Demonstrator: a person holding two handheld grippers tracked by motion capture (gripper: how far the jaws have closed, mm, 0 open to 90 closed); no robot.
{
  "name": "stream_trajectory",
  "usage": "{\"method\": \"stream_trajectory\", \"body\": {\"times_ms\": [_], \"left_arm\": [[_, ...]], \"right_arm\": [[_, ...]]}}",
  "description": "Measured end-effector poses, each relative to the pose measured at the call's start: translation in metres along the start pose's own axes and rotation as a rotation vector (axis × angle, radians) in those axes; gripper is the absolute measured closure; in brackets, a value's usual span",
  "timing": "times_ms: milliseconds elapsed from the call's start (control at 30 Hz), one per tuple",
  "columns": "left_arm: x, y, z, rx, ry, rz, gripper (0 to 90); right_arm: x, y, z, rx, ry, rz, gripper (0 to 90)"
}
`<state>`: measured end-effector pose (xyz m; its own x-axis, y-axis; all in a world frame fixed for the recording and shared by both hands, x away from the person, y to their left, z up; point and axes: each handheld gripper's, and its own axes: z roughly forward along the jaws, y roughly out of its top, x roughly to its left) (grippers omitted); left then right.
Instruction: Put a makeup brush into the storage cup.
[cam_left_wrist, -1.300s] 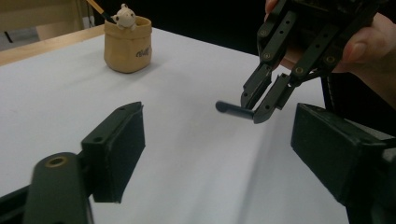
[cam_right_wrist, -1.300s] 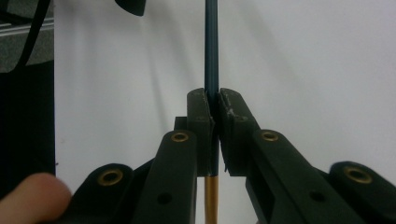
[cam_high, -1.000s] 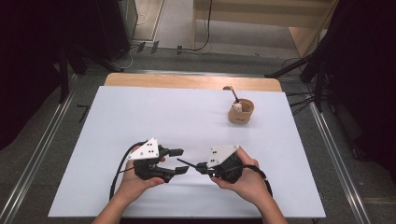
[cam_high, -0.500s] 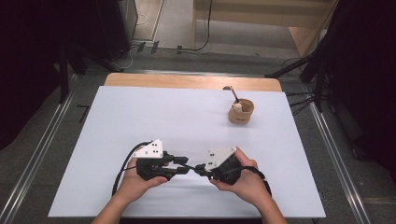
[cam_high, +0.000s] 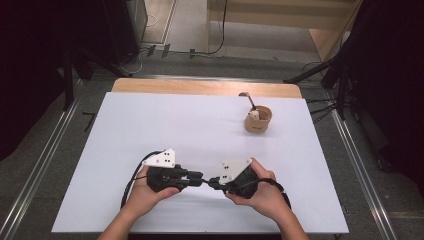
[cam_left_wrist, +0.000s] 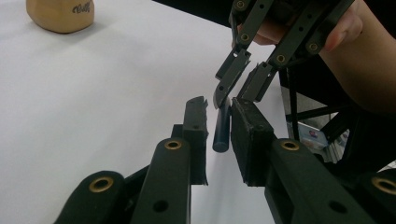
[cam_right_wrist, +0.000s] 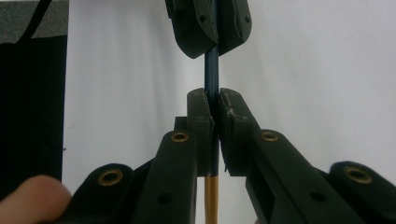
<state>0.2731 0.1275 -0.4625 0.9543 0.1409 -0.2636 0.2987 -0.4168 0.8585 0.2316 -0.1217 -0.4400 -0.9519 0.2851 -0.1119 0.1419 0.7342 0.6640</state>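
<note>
A thin dark blue stick (cam_right_wrist: 212, 72) with a golden end runs between my two grippers near the table's front middle. My right gripper (cam_right_wrist: 214, 100) is shut on it; the golden part comes out behind the jaws. The stick's dark end (cam_left_wrist: 222, 130) lies between the jaws of my left gripper (cam_left_wrist: 219, 109), which stand a little apart, with a gap on one side of it. In the high view the left gripper (cam_high: 199, 178) and right gripper (cam_high: 213, 182) meet tip to tip, each in a hand.
A small wooden cup (cam_high: 257, 121) with a spoon handle (cam_high: 248, 101) and something white in it stands at the far right of the white table (cam_high: 150, 125). It also appears as the cup (cam_left_wrist: 60, 16) in the left gripper view. Dark floor and rails surround the table.
The left gripper has moved right and slightly toward the front edge, bringing its tips up to the right gripper's tips around the stick. The right hand has barely moved.
</note>
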Motion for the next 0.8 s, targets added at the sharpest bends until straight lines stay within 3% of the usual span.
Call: {"method": "stream_trajectory", "body": {"times_ms": [233, 433, 567, 633, 800], "left_arm": [[0.0015, 0.0000, -0.0008, -0.005, -0.020, -0.019, 80.4], [0.0040, -0.0002, -0.0012, -0.013, -0.067, -0.038, 84.5], [0.0028, 0.0005, -0.0029, -0.019, -0.062, -0.025, 85.6], [0.0023, 0.0006, -0.0034, -0.014, -0.053, -0.019, 85.7], [0.0035, 0.0002, -0.0049, -0.018, -0.012, -0.016, 85.8]], "right_arm": [[-0.0001, -0.0008, -0.0003, 0.000, -0.003, 0.000, 84.8], [-0.0008, -0.0011, -0.0009, 0.000, 0.009, -0.010, 84.8], [-0.0005, -0.0014, -0.0011, -0.015, 0.004, -0.014, 83.2], [-0.0022, -0.0023, -0.0029, -0.056, 0.006, 0.010, 70.0], [-0.0054, -0.0050, -0.0076, -0.130, -0.103, 0.104, 32.3]]}}
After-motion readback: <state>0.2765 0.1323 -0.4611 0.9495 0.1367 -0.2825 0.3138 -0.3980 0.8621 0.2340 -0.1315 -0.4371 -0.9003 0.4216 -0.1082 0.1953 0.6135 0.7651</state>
